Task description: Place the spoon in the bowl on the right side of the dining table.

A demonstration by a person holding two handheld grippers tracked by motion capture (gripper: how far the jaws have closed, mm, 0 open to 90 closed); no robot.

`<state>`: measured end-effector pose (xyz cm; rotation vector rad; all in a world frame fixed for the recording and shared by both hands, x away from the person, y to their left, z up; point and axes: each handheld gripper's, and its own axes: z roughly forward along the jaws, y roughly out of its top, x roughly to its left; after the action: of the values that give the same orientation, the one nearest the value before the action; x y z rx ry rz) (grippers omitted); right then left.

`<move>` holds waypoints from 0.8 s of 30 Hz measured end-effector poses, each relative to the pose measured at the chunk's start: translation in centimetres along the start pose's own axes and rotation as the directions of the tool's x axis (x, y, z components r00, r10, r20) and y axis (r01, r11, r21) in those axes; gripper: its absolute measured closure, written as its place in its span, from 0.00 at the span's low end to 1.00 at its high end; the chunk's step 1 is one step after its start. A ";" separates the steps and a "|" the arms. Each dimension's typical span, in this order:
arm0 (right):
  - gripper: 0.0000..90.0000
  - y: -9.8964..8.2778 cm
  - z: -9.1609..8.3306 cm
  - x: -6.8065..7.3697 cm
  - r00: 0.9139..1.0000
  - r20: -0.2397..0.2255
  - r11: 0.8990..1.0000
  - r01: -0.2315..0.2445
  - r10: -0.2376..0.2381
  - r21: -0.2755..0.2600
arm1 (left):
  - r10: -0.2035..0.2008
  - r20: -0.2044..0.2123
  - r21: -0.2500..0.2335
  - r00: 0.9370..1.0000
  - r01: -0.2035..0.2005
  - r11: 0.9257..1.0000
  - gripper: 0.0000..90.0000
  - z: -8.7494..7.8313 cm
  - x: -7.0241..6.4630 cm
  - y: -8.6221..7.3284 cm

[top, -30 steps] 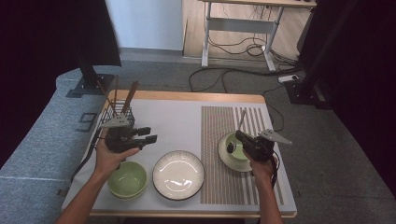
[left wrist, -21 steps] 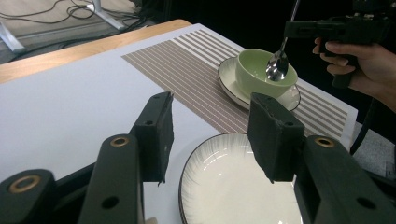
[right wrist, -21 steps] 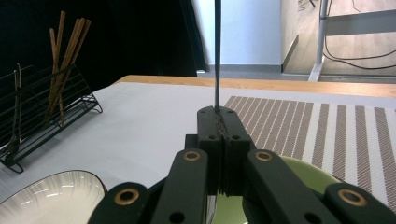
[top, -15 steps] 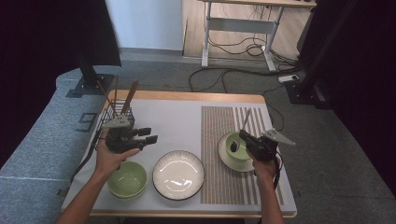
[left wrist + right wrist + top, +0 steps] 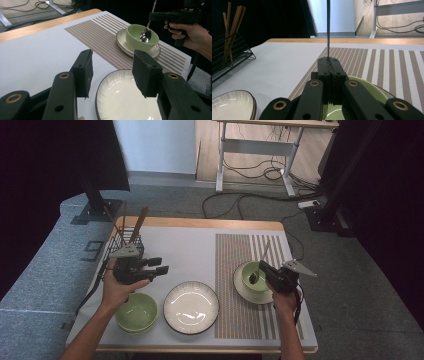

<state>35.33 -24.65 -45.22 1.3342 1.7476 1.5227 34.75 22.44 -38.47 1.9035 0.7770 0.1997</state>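
Between the pressed-together fingers (image 5: 329,67) of our right gripper (image 5: 266,271) we had the spoon (image 5: 145,35) pinched by its thin handle, the stem rising straight up past the fingertips and the bowl of the spoon hanging below them, inside the green cup (image 5: 141,37). Compared with a second before, we had edged the right gripper slightly toward us over the cup, so the spoon's bowl now sat lower within the rim; we judged the spoon was being set down into the cup, with the release still ahead. Under the cup sat its saucer (image 5: 241,287) on the striped mat (image 5: 235,320). Off to the far side, our left gripper (image 5: 161,265) had not shifted: its fingers were spread with nothing between them, hovering above the white plate (image 5: 117,100), with the green bowl (image 5: 136,312) just behind its hand.
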 end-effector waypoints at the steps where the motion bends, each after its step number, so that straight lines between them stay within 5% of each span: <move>1: 0.99 0.0 0.0 0.0 1.000 0.000 1.000 0.000 0.000 0.000 | 0.000 0.000 0.000 1.000 0.000 1.000 0.57 0.0 0.0 0.0; 24: 0.99 -1.2 0.7 -0.8 0.999 0.036 0.999 -0.001 -0.001 0.053 | 0.004 0.003 0.011 1.000 -0.004 1.000 0.57 0.3 -0.1 -0.3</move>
<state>35.80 -24.95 -46.69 1.3785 1.7773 1.4532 34.68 22.26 -38.83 1.9159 0.7735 0.1950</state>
